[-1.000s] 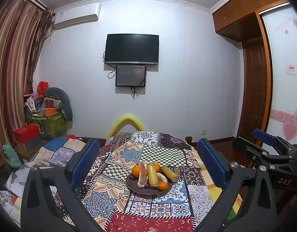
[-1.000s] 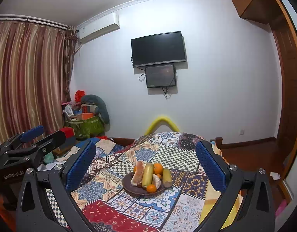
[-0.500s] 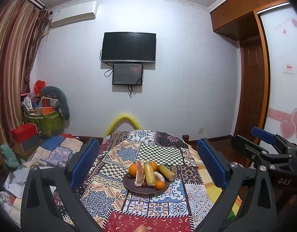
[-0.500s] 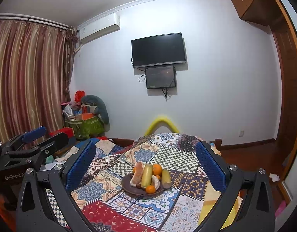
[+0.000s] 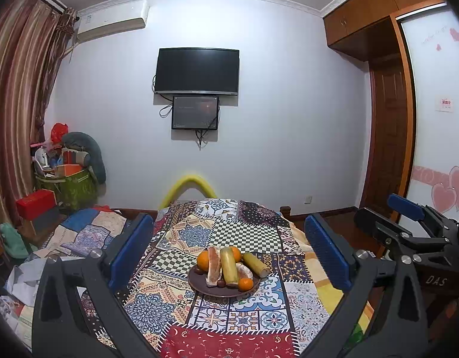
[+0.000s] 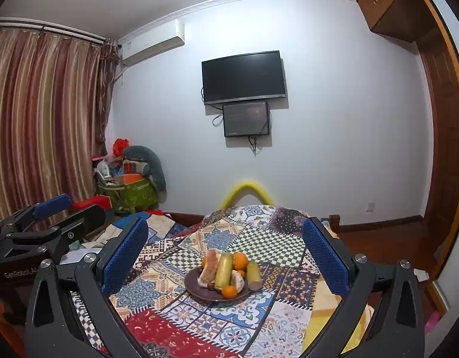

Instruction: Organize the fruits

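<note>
Meanwhile, both black grippers with blue padded fingers, left gripper (image 5: 228, 253) and right gripper (image 6: 225, 253), are hovering spread wide and empty, well short of the dark round plate (image 5: 199, 286) that is sitting heaped with oranges (image 5: 203, 261) and yellow-green stalks (image 5: 228, 265) on the patchwork-patterned tablecloth (image 5: 244, 232).

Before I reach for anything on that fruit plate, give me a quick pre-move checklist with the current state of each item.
1. Left hand-held gripper open and empty: ok.
2. Right hand-held gripper open and empty: ok.
3. Plate in view between the fingers in both wrist views: ok.
4. Plate sits fully on the patchwork cloth, away from its edges: ok.
5. Yellow-green stalk well seated: not ok, it overhangs the plate rim.
6. Fruit stability once one piece is lifted: cannot tell.
</note>
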`<action>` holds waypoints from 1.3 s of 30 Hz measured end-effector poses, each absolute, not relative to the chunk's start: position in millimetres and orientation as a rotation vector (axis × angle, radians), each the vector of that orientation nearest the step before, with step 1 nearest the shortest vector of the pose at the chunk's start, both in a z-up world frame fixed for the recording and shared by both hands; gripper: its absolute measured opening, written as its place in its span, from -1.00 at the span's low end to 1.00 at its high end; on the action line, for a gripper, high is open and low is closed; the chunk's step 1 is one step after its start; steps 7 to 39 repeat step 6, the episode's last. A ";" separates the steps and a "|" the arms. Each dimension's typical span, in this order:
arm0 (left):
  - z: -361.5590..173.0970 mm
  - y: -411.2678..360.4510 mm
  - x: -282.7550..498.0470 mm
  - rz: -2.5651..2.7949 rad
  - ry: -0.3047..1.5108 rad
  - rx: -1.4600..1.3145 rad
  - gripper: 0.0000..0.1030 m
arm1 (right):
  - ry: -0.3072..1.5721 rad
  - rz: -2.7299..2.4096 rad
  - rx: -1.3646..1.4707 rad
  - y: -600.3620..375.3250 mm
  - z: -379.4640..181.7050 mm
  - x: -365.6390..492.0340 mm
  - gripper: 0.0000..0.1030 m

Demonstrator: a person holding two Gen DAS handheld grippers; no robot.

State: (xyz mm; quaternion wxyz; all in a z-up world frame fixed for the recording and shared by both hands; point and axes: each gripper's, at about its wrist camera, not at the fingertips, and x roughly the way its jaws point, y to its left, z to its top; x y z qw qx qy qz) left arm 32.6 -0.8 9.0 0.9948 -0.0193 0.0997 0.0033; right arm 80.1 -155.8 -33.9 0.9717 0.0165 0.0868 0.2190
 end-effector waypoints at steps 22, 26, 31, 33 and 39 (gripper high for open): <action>8.0 -1.4 34.2 0.003 0.205 -0.042 0.99 | 0.182 0.439 0.035 -156.6 -35.0 81.7 1.00; 8.0 -1.4 34.2 0.003 0.205 -0.042 0.99 | 0.182 0.439 0.035 -156.6 -35.0 81.7 1.00; 8.0 -1.4 34.2 0.003 0.205 -0.042 0.99 | 0.182 0.439 0.035 -156.6 -35.0 81.7 1.00; 8.0 -1.4 34.2 0.003 0.205 -0.042 0.99 | 0.182 0.439 0.035 -156.6 -35.0 81.7 1.00; 8.0 -1.4 34.2 0.003 0.205 -0.042 0.99 | 0.182 0.439 0.035 -156.6 -35.0 81.7 1.00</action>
